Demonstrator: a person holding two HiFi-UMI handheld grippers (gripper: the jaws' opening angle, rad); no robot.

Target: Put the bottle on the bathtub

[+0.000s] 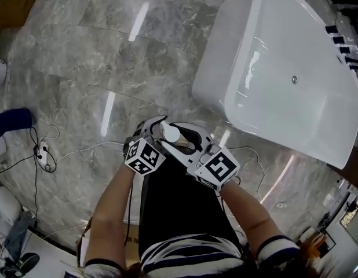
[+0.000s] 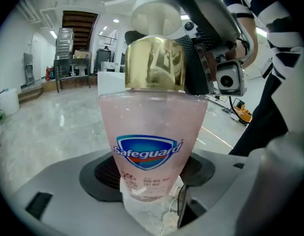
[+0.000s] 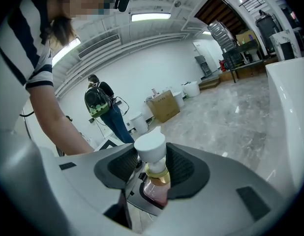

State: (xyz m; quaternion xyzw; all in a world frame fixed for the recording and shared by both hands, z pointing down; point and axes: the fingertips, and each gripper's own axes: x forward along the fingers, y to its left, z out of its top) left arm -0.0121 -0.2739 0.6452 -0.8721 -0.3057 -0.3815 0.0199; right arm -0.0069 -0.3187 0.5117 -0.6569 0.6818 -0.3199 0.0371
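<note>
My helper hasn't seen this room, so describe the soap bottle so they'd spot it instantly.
Beside the glossy white bathtub, above the grey marble floor, the left claw and right claw both grip it. It is a clear pink plastic soap bottle, unmistakable by its gold collar, white pump and blue shield label.

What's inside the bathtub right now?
The bathtub holds nothing visible except a small round fitting on its inner wall. Its right end runs out of the head view, unseen.
</note>
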